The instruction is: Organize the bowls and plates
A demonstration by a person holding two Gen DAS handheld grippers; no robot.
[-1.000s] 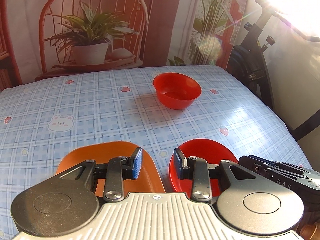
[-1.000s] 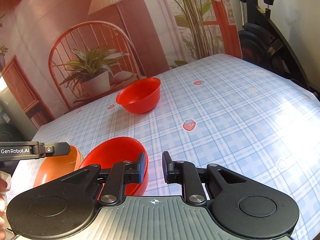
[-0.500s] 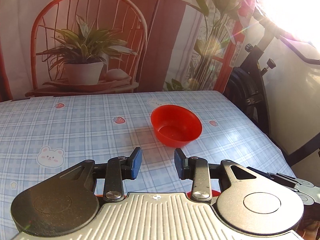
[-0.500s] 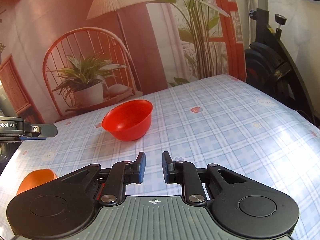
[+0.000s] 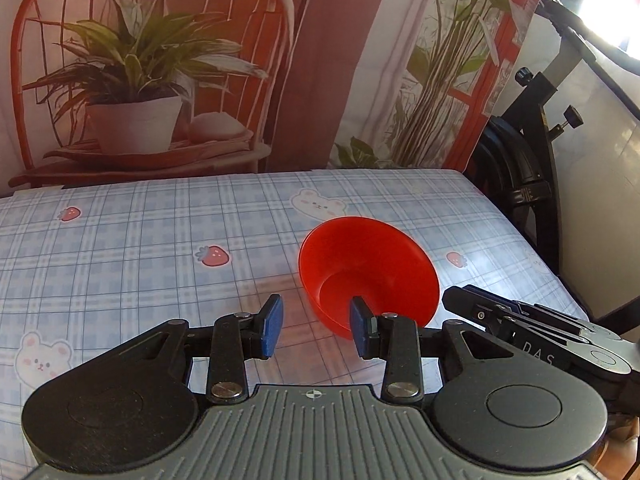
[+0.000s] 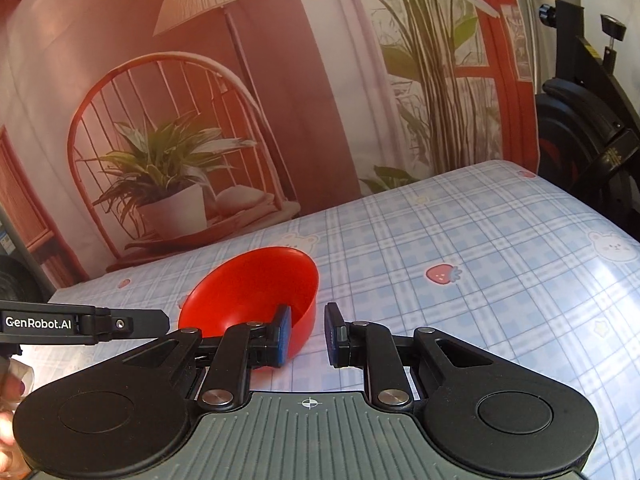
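A red bowl (image 5: 368, 264) stands upright on the blue checked tablecloth (image 5: 140, 240). My left gripper (image 5: 316, 330) is open and empty just before the bowl, its right finger at the bowl's near wall. In the right wrist view the same red bowl (image 6: 248, 284) lies close ahead and left. My right gripper (image 6: 306, 334) is open, its left finger (image 6: 282, 332) in front of the bowl's right rim. Each gripper shows at the edge of the other's view. The other plates and bowls are out of view.
A printed backdrop with a chair and plants hangs behind the table's far edge (image 5: 240, 176). A black exercise bike (image 5: 532, 168) stands off the table's right side. The tablecloth (image 6: 500, 260) stretches to the right of the bowl.
Both grippers have moved forward to the far red bowl. The orange plate and the near red bowl have dropped out of view. The jaws stay open.
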